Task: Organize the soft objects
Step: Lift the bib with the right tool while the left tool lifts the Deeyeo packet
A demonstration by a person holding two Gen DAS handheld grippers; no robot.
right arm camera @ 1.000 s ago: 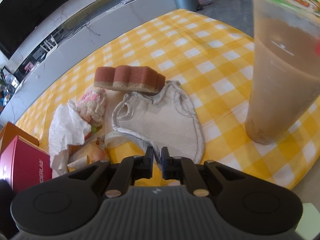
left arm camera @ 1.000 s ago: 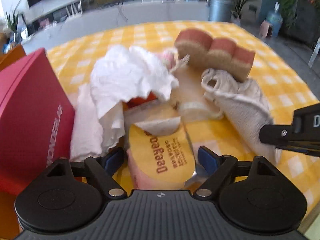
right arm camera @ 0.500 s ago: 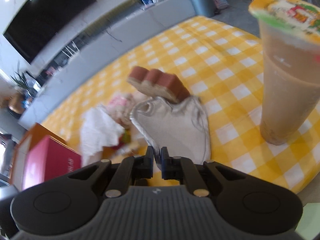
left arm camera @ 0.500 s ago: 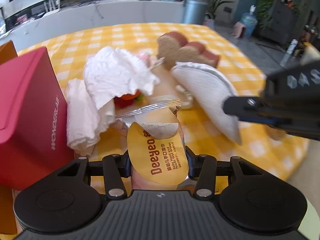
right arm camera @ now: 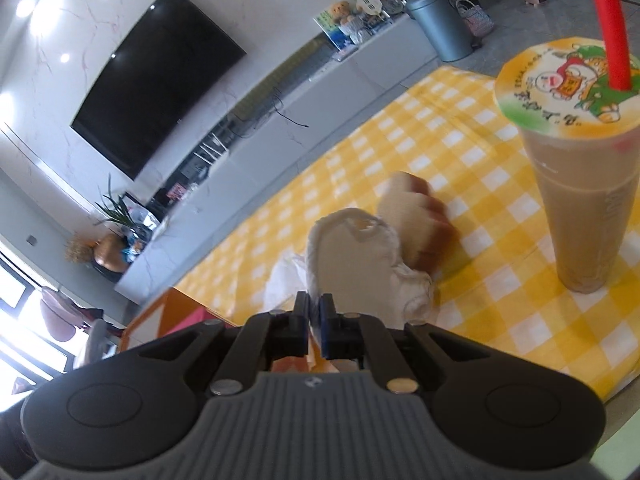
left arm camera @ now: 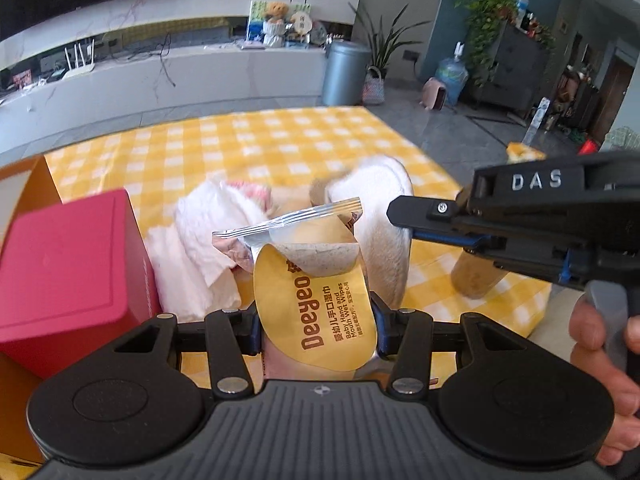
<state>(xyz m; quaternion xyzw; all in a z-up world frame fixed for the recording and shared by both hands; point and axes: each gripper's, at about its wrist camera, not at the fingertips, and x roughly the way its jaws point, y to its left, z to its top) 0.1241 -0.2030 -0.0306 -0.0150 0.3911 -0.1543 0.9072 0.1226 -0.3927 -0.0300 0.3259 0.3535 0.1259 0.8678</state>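
Observation:
My left gripper [left arm camera: 316, 330] is shut on a yellow pack of wet wipes [left arm camera: 316, 300], held up off the table with its flap peeled back. My right gripper [right arm camera: 315, 316] is shut on the edge of a white cloth bib [right arm camera: 352, 264], which hangs lifted from its tips; the bib [left arm camera: 384, 220] also shows in the left wrist view just behind the pack. The right gripper [left arm camera: 396, 214] reaches in there from the right, held by a hand [left arm camera: 592, 332]. A brown-and-tan sponge [right arm camera: 420, 224] lies right behind the bib. Crumpled white tissue [left arm camera: 196, 240] and a pink knit piece [left arm camera: 252, 192] lie to the left.
A red box [left arm camera: 68, 264] stands at the left with an orange box [left arm camera: 24, 184] behind it. A tall milk tea cup [right arm camera: 580, 184] with a red straw stands at the right near the table edge. The yellow checked tablecloth [left arm camera: 260, 140] stretches out beyond the pile.
The left gripper closed on the wipes pack and lifted it. The right gripper rose with the bib, which came off the table and now hangs. Both views tilted upward.

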